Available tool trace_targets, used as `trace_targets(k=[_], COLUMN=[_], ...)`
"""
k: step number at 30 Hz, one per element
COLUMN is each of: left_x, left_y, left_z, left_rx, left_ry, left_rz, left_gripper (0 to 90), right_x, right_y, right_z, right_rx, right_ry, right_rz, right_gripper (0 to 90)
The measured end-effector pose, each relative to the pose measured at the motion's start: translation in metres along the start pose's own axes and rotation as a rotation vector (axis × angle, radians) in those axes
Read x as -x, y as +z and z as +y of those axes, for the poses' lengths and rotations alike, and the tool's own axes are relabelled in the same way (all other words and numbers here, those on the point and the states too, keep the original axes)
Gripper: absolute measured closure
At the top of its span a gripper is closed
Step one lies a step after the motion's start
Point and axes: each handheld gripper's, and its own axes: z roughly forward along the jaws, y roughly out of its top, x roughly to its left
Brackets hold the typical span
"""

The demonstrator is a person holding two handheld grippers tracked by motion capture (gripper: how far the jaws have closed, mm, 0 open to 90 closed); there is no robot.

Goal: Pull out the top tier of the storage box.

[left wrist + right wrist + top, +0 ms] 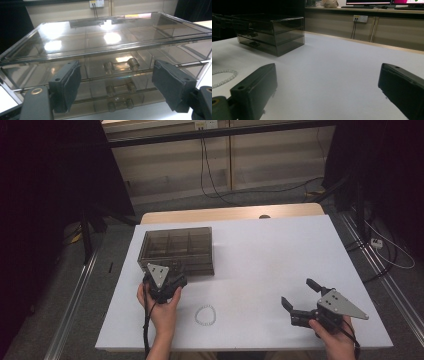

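Observation:
A smoky clear plastic drawer box [177, 250] stands on the left half of the white table [270, 255]. Close up, the drawer box [105, 50] shows three stacked drawers with small handles [121, 64] on its front. My left gripper [167, 279] sits right at that front, open, its jaws either side of the handles without touching them; the left gripper [117, 86] has nothing between its pads. A white bead bracelet [205, 315] lies near the front edge. My right gripper [299, 296] stands open over bare table at the right, empty. The bracelet [223, 76] and box [270, 33] lie to its left.
The table's wooden far edge [230, 213] borders a floor with cables [210, 175]. A wall with a power socket [360, 18] and monitors lies beyond. Dark curtains flank both sides. Bare tabletop stretches between the two grippers.

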Motion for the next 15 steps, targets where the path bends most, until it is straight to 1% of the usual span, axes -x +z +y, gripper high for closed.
trace_targets(k=[3,4,5,6,7,8,9,12,14,15], left_x=[0.0002,0.0009,0.0009,0.0020,0.0020,0.0030,0.0030,0.0048,0.0051,0.0051], left_y=[-0.0006,-0.0016,-0.0016,-0.0022,-0.0022,-0.0028,-0.0028,-0.0033,-0.0037,-0.0037], left_z=[0.0001,0.0001,0.0001,0.0002,0.0002,0.0002,0.0002,0.0003,0.0004,0.0004], left_rx=[0.002,0.009,0.009,0.015,0.015,0.021,0.021,0.035,0.037,0.037], left_ry=[0.009,0.024,0.024,0.048,0.048,0.070,0.070,0.103,0.139,0.139], left_rz=[0.003,0.016,0.016,0.020,0.020,0.031,0.031,0.036,0.045,0.045], left_gripper=[24.0,24.1,24.1,24.2,24.2,24.2,24.2,24.2,24.2,24.2], right_x=[-0.0001,-0.0002,-0.0002,-0.0003,-0.0003,-0.0004,-0.0004,-0.0005,-0.0006,-0.0006], right_y=[0.0000,0.0000,0.0000,-0.0001,-0.0001,-0.0001,-0.0001,0.0001,0.0002,0.0002], right_z=[0.0001,0.0002,0.0002,0.0004,0.0004,0.0004,0.0004,0.0002,0.0002,0.0002], right_rx=[0.001,0.002,0.002,0.004,0.004,0.003,0.003,0.003,0.003,0.003], right_ry=[0.000,0.001,0.001,0.005,0.005,0.002,0.002,0.002,0.001,0.001], right_rz=[0.001,0.002,0.002,0.002,0.002,0.003,0.003,0.003,0.004,0.004], right_gripper=[1.6,1.6,1.6,1.6,1.6,1.6,1.6,1.6,1.6,1.6])
